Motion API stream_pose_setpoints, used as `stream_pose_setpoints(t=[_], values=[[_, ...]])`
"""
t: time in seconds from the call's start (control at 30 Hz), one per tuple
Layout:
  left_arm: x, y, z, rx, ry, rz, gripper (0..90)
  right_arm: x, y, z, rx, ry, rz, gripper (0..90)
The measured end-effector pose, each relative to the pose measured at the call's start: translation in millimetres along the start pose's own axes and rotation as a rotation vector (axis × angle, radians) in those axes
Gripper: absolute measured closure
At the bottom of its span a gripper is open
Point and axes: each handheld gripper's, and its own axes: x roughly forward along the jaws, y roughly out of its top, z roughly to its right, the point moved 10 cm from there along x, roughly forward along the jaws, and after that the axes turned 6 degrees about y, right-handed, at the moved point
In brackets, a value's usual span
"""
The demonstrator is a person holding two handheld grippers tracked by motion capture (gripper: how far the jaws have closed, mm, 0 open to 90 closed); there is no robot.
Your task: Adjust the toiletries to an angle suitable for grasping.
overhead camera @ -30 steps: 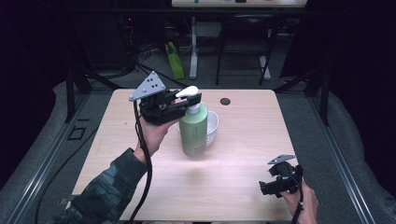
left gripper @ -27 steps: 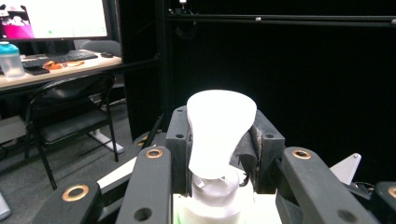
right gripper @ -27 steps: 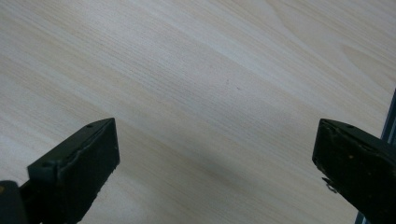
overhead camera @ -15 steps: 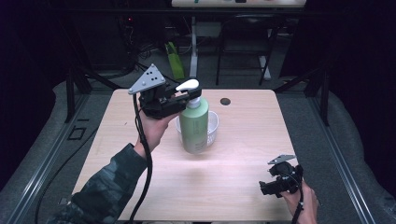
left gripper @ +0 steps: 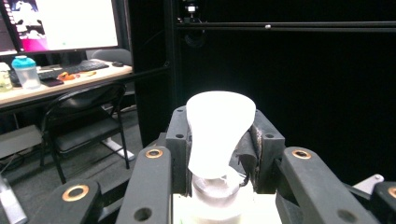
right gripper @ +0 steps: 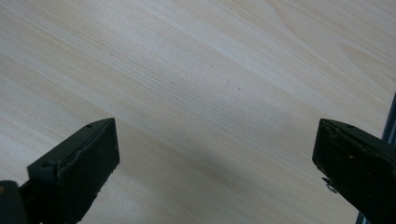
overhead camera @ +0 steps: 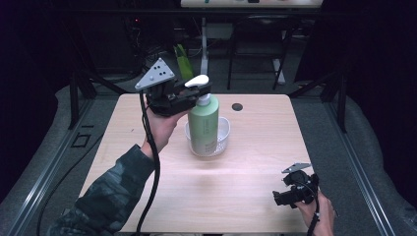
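High view. My left tool [overhead camera: 189, 93] is raised above the far-left part of the worktop [overhead camera: 147, 187], its jaws closed on the neck of the green pump bottle [overhead camera: 203, 125] just below the white pump head [overhead camera: 196, 81]. The bottle stands upright, hanging directly below the tool's tips, with its base inside the clear plastic cup [overhead camera: 223, 137]; whether the base rests on the cup's bottom I cannot tell. A grey three-cornered plate [overhead camera: 155, 73] sits on top of the tool, and its cable [overhead camera: 152, 147] trails down past my left sleeve [overhead camera: 105, 196]. A small dark round spot [overhead camera: 237, 106] lies on the worktop beyond the cup, to the right of the tool. My right tool [overhead camera: 290, 194] sits low at the near-right corner of the worktop, well apart from the bottle.

Left gripper view. The white pump head [left gripper: 219, 126] stands upright between my left tool's [left gripper: 219, 154] two jaws, which press on the neck from both sides. Beyond the tool to its left: a chair [left gripper: 84, 121] and a desk with a monitor [left gripper: 65, 23].

Right gripper view. My right tool [right gripper: 215, 158] is spread wide, jaws far apart with bare worktop [right gripper: 210, 84] between and ahead of them, holding nothing.
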Motion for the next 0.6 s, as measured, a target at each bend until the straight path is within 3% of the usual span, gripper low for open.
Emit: stream_pose_setpoints(t=[0.6], values=[[8.9,14.6,-21.8,0.001,0.056,0.008,66.7,0.1,-0.2,0.4,0.001,0.0,0.0,0.1]])
